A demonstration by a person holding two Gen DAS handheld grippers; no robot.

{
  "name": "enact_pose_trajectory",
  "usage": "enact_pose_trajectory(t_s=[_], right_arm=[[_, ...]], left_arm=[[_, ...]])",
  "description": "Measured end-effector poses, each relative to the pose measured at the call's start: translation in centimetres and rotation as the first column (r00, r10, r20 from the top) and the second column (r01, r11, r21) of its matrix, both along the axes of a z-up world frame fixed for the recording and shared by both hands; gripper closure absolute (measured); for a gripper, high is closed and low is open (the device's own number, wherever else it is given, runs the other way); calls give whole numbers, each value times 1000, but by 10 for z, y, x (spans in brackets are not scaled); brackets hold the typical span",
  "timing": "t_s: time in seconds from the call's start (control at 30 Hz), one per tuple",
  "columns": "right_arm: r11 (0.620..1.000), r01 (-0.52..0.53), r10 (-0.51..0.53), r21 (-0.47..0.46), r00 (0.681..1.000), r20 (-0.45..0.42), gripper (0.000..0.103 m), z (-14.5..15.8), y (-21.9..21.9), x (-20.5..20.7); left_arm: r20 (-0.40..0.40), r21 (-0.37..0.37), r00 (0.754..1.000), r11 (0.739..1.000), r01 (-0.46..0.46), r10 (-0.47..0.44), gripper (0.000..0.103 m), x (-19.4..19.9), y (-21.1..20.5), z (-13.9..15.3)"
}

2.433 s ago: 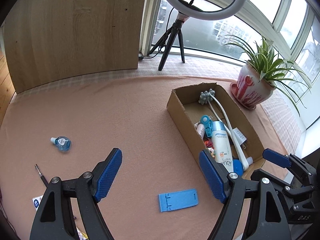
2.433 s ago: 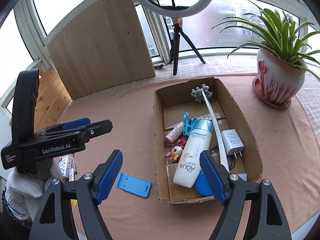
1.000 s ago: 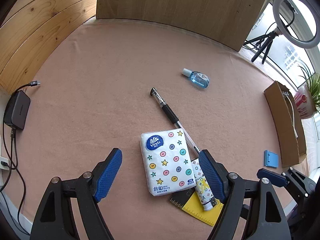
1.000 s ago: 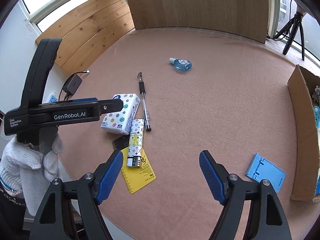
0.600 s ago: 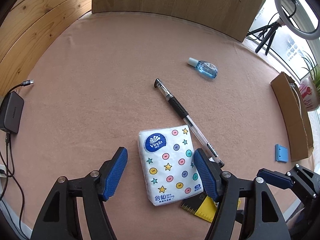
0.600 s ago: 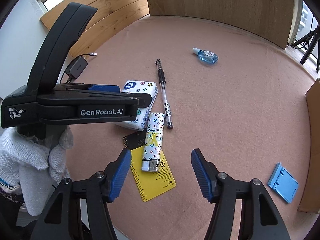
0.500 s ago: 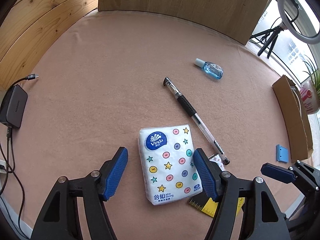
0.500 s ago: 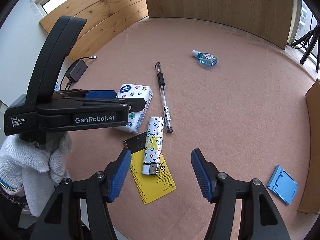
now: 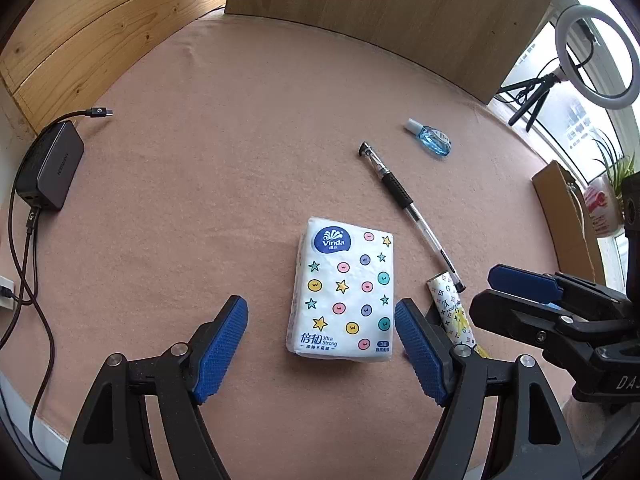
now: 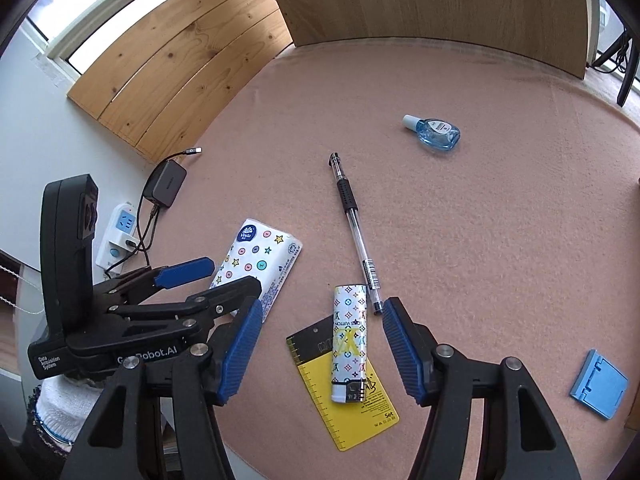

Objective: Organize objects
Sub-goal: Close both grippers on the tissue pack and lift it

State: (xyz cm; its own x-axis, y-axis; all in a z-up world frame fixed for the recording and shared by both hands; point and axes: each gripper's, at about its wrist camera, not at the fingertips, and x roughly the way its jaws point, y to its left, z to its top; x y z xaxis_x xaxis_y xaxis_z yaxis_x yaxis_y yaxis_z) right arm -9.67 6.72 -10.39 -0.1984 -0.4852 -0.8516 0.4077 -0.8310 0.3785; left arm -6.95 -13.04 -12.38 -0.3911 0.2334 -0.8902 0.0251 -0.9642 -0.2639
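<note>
You are bringing both grippers down over the near cluster on the desk (image 9: 200,168). Left gripper (image 9: 320,344): fingers parted wide, having just been opening, nothing pressed between them; the tissue pack (image 9: 344,288) is lying flat just ahead, its near end between the tips, slightly toward the right finger. Right gripper (image 10: 320,344): fingers at a middling gap, not closed on anything; the lighter (image 10: 350,344) is lying between them, resting on the yellow ruler card (image 10: 352,408), its far end close beside the tip of the pen (image 10: 356,232). Items waiting further off: blue bottle (image 10: 434,132), blue stand (image 10: 598,384). Destination, by judgement: the cardboard box (image 9: 560,216) at the desk's right edge, well apart from this cluster. For the pack, you are best centring the left fingers across its short width before closing, since it is sitting off toward one pad; it looks soft, so a gentle squeeze near the middle should be holding it without crumpling. For the lighter, you are better closing on its long sides and keeping the fingers clear of the card beneath, which may be lifting or sliding with it. The two grippers are sitting just beside each other, the left one's body crossing in front of the right's left finger, so working one at a time is likely safer. Charger (image 9: 50,168) and cable at the left edge: not part of the cluster.
</note>
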Motion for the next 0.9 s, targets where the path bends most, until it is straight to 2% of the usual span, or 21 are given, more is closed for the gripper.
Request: enact_pose_trajectory(t_s=[0.23, 0.37, 0.43, 0.57, 0.8, 0.9], right_arm=[[997, 18, -9, -81, 995, 104, 44, -12, -19, -17], [997, 9, 2, -81, 992, 128, 44, -19, -31, -20], [996, 9, 4, -88, 989, 150, 44, -24, -36, -20], [994, 6, 16, -110, 980, 199, 56, -33, -43, -21], [994, 0, 26, -110, 971, 238, 67, -47, -51, -24], [995, -6, 28, -98, 975, 220, 68, -47, -50, -24]], left_arm=[[-5, 20, 999, 999, 51, -51, 25, -1, -6, 1], [-1, 54, 997, 995, 79, -79, 37, -5, -5, 0], [1, 56, 994, 993, 105, -105, 39, -6, -3, -1], [16, 87, 992, 988, 125, -127, 44, -8, 2, -5], [21, 116, 991, 985, 130, -133, 49, -7, 6, -7], [23, 122, 991, 984, 129, -133, 53, -8, 8, -5]])
